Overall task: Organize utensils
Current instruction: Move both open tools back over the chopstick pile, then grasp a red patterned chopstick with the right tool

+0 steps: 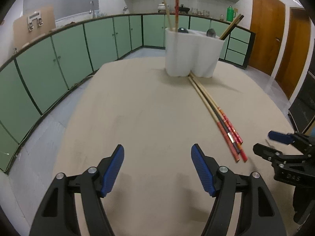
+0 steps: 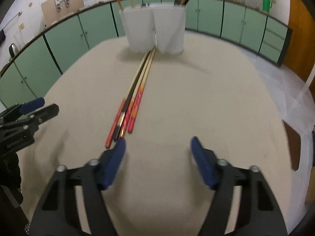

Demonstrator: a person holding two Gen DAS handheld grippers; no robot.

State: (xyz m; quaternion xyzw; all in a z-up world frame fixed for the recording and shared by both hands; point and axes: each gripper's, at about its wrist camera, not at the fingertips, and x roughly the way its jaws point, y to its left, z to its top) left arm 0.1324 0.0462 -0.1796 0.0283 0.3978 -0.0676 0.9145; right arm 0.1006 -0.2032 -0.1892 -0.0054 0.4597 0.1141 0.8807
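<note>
Hovering over the beige tabletop (image 1: 137,108), you are holding both tongs apart with nothing between them: the left gripper (image 1: 157,169) is standing wide over bare surface, and the right gripper (image 2: 157,161) is gaping too, its left pad just beside the near ends of the loose bundle of red-handled and pale wooden chopsticks (image 2: 135,96). Those sticks are lying flat in a tight row, far tips touching the foot of the white lobed plastic utensil holder (image 1: 189,53), probably so they can be picked off one at a time. The holder is already carrying upright chopsticks (image 1: 176,5) in separate compartments, suggesting sorting by kind.
</note>
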